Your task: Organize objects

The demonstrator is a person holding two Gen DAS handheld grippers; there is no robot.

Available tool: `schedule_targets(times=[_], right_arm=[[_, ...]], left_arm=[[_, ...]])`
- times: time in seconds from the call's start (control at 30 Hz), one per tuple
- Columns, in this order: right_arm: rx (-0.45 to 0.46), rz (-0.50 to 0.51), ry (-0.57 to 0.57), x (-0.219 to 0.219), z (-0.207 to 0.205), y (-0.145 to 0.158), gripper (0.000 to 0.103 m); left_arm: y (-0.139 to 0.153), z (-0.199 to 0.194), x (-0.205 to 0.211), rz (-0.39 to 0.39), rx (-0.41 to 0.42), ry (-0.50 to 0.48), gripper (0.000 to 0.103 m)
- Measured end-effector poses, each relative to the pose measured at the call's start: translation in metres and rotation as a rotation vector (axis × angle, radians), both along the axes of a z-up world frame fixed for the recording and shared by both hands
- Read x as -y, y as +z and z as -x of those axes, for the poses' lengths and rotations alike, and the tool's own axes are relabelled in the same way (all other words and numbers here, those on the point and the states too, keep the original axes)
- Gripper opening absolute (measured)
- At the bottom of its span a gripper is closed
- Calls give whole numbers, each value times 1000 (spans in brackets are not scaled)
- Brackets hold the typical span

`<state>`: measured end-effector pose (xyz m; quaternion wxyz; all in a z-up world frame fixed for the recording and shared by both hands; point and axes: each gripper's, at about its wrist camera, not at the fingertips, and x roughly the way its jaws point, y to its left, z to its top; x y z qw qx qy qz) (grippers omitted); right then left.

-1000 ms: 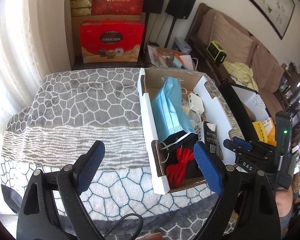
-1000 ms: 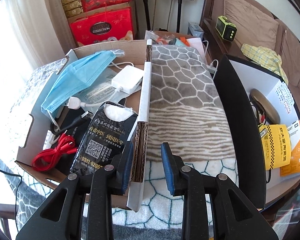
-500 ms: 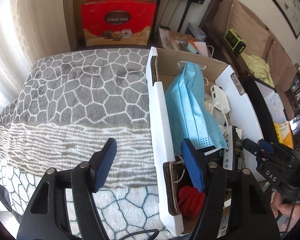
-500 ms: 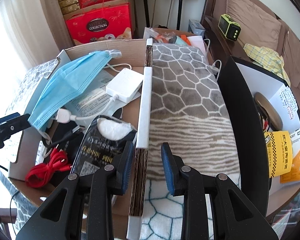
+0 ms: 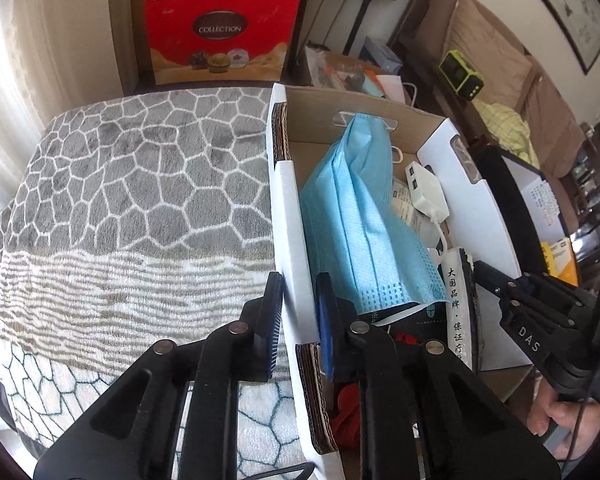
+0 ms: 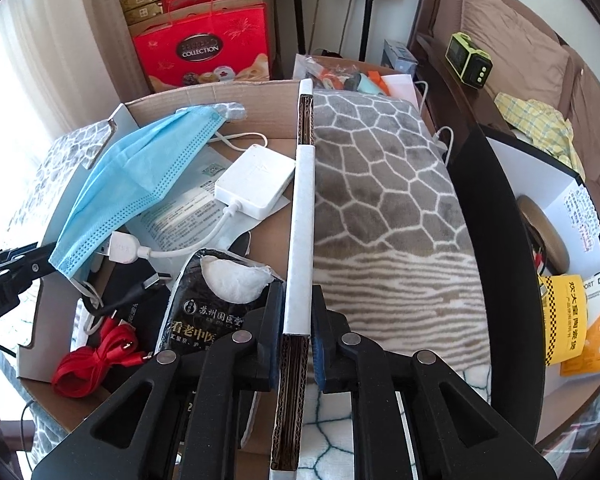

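A white cardboard box [image 5: 288,216] stands on a grey patterned blanket [image 5: 132,200]. It holds a blue face mask [image 5: 360,224], a white adapter [image 5: 426,190] with cable, a black packet [image 6: 208,312] and a red cable [image 6: 96,360]. My left gripper [image 5: 298,320] is shut on the box's left wall. My right gripper [image 6: 296,328] is shut on the box's right wall [image 6: 302,216]. The right gripper also shows in the left wrist view [image 5: 540,320].
A black-edged box [image 6: 548,240] with yellow packets stands right of the blanket. Red gift boxes [image 5: 216,36] stand behind the blanket, and a sofa [image 6: 520,40] with a green device is at the back right.
My left gripper moved right and forward and closed from wide open onto the box's left wall. My right gripper closed from astride the right wall to clamped on it.
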<state>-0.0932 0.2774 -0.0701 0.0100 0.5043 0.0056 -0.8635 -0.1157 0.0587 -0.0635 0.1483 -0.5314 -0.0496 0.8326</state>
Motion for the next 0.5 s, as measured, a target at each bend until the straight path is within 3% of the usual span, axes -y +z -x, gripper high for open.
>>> schedule_targets(times=[0.23, 0.33, 0.4, 0.5], right_arm=[[-4, -9, 27, 12, 2, -3, 13], [-23, -22, 22, 11, -1, 4, 15], [-54, -24, 15, 8, -7, 15, 25], [-107, -27, 12, 5, -19, 33, 33]], left_arm=[[2, 0, 13, 1, 5, 21, 16], [3, 1, 24, -17, 28, 59, 33], [11, -2, 34, -45, 13, 88, 58], [31, -11, 47, -71, -40, 124, 68]])
